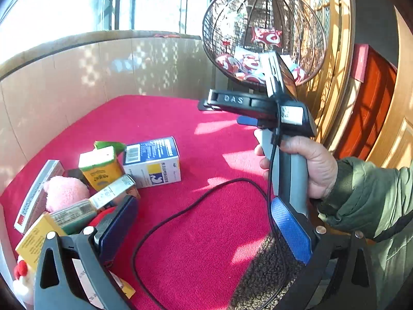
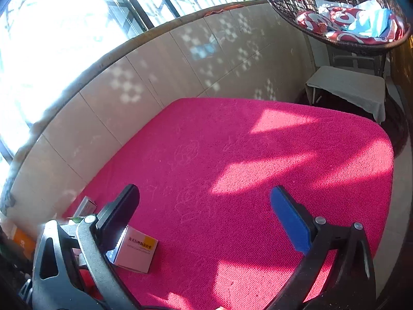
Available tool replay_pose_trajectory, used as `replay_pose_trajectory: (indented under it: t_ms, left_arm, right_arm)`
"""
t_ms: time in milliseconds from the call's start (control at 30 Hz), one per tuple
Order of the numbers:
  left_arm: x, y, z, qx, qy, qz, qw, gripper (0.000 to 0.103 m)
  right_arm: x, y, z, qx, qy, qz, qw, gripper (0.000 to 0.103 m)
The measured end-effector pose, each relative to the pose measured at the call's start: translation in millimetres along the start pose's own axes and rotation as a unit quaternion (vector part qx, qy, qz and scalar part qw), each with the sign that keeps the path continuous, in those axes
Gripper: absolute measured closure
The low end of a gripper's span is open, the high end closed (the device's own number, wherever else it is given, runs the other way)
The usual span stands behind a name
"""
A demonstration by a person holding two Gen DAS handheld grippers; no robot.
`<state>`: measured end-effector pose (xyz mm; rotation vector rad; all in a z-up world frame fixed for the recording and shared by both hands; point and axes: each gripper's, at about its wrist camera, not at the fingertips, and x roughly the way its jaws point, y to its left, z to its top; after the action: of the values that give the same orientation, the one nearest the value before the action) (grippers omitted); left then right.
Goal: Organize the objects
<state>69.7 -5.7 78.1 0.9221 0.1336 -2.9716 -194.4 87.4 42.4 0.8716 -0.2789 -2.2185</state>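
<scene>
Boxes [image 1: 77,188]: clustered at lower left, on the mat [image 1: 196,206].
Cable [image 1: 180,214]: across mat, centre.
Hanging chair [image 1: 263,31]: upper right, behind mat.

The left black-framed claw with blue pads [image 1: 204,222] stood wide open, nothing between its fingers. The right black-framed claw [image 2: 205,211] was likewise spread wide and empty. A bare right hand [image 1: 307,168] in a green padded sleeve gripped its grey handle upright.
</scene>
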Motion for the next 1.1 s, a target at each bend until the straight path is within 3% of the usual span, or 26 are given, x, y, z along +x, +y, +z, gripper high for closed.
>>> replay_pose_trajectory:
  t_ms: [100,167,267,333,467,567,800,967,1100]
  left_arm:
    - [-51,42,4,-0.092,-0.076,0.026,0.9926,0.000]
    - [-77,71,-2,-0.137,-0.108,0.088,0.9807,0.000]
    - [-89,99,-30,-0.188,-0.077,0.168,0.9646,0.000]
    - [-78,115,-51,-0.231,-0.025,0.154,0.9604,0.000]
    - [-48,117,-84,-0.297,0.050,0.067,0.9513,0.000]
    - [-33,114,-90,-0.301,0.091,0.076,0.9462,0.000]
    - [-2,110,-77,-0.273,0.108,0.066,0.9538,0.000]
    - [15,109,-72,-0.239,0.129,0.091,0.9581,0.007]
    - [14,108,-66,-0.224,0.123,0.119,0.9594,0.007]
  right_arm:
    - [-22,15,5,-0.045,-0.017,0.030,0.998,0.000]
    - [-30,28,6,-0.070,-0.002,0.061,0.996,0.000]
    - [-33,48,0,-0.107,0.026,0.104,0.988,0.000]
    - [-26,65,-7,-0.151,0.051,0.118,0.980,0.000]
    - [-10,88,-27,-0.236,0.094,0.126,0.959,0.000]
    - [0,90,-35,-0.265,0.117,0.128,0.948,0.000]
    - [38,98,-39,-0.298,0.162,0.130,0.932,0.000]
    - [55,115,-46,-0.330,0.173,0.135,0.918,0.000]
    - [67,127,-50,-0.352,0.178,0.132,0.909,0.000]
